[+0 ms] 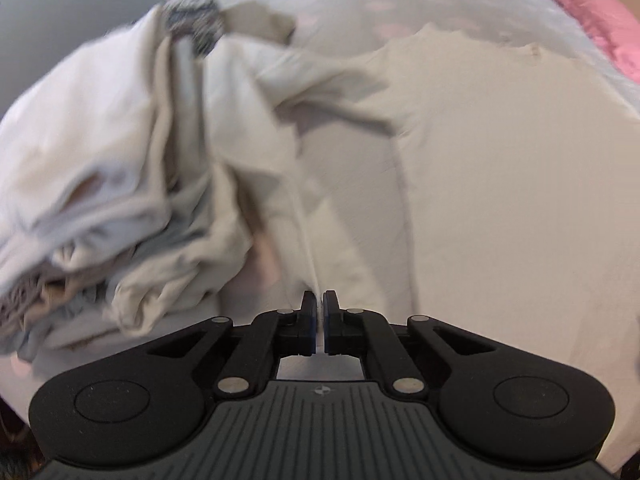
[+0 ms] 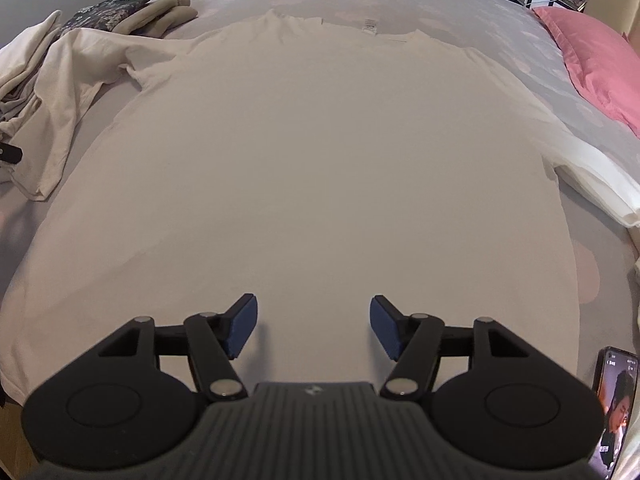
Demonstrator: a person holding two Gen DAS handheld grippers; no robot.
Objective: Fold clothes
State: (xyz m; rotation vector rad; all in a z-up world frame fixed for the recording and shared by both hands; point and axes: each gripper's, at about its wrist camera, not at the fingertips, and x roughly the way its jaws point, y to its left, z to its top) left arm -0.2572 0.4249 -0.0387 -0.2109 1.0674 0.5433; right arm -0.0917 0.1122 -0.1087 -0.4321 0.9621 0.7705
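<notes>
A large cream T-shirt [image 2: 312,160] lies spread flat on the bed, collar and label at the far end. My right gripper [image 2: 312,326] hovers open over its near hem with nothing between the blue pads. The shirt's left sleeve [image 2: 60,96] is crumpled and partly lifted. In the blurred left wrist view my left gripper [image 1: 320,312] is shut on a thin edge of that sleeve fabric [image 1: 308,216], which runs up from the fingertips. The shirt body [image 1: 500,200] spreads to its right.
A heap of light clothes [image 1: 100,180] lies left of the shirt, with a dark patterned garment [image 2: 108,10] and a tan one [image 2: 164,14] behind. Pink pillow [image 2: 600,64] at far right, a folded white item [image 2: 600,184] beside it, a phone [image 2: 614,408] near right.
</notes>
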